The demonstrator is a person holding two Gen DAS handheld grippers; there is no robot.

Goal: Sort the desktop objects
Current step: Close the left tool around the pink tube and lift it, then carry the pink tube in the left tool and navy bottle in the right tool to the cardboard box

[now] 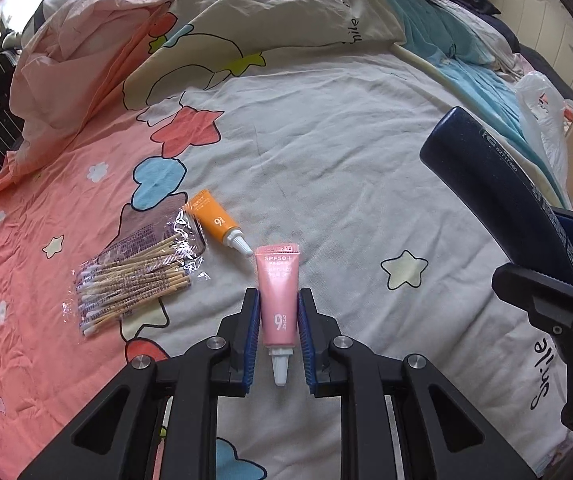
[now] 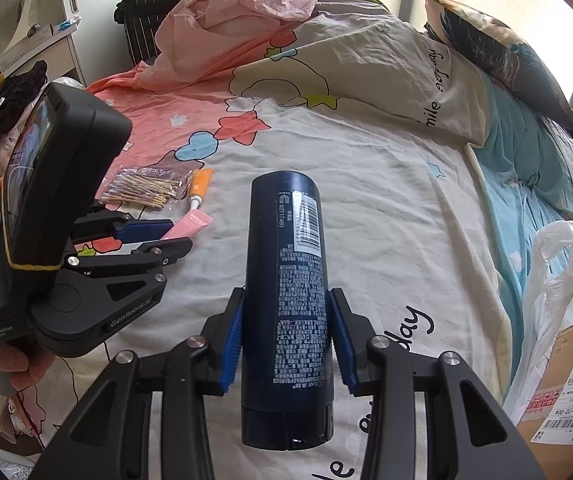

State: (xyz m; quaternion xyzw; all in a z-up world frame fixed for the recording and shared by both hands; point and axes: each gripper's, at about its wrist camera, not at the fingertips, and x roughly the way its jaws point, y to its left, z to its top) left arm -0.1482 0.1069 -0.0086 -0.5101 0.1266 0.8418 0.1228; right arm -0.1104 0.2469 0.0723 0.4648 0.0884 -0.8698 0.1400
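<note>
On the bed (image 1: pixel 366 160), beside the packet of cotton swabs (image 1: pixel 138 276), an orange tube (image 1: pixel 215 222) already lies sorted, which suggests the grouping is partly done with two items still to place. The left tongs (image 1: pixel 278 320) are narrowed onto a pink tube (image 1: pixel 277 300), nozzle toward the camera, just right of the orange one. The right tongs (image 2: pixel 286 340) clamp a dark blue bottle (image 2: pixel 286 280), well apart from the swabs.
</note>
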